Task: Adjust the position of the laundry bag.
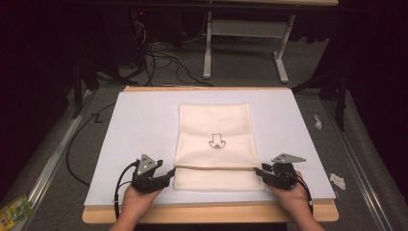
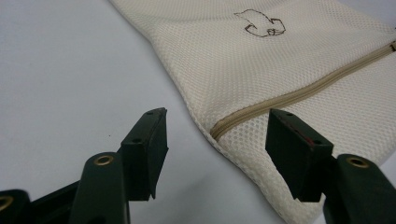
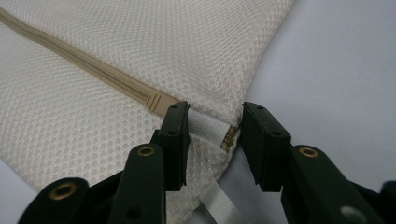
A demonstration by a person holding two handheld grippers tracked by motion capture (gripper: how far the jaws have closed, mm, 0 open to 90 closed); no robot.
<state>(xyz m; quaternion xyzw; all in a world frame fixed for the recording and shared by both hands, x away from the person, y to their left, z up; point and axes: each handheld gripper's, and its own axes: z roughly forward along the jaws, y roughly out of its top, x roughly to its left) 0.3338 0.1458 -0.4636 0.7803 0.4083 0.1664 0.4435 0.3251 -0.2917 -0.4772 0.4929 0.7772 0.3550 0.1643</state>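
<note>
**What the frames leave unclear**

The small dark line drawing (image 1: 216, 141) printed on the cream mesh zip bag (image 1: 215, 130) is too small in the high view to say what it depicts, and the top edge of the left gripper view clips it. In the right gripper view, the small brass zip slider (image 3: 229, 136) sits partly behind the black right gripper (image 3: 214, 135), so contact cannot be judged. The person's forearms are cut off at the bottom of the high view.

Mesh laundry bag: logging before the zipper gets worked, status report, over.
Left tool open at zipper's closed end. Right tool open around the slider. Mesh laundry bag flat, nothing blocking.
</note>
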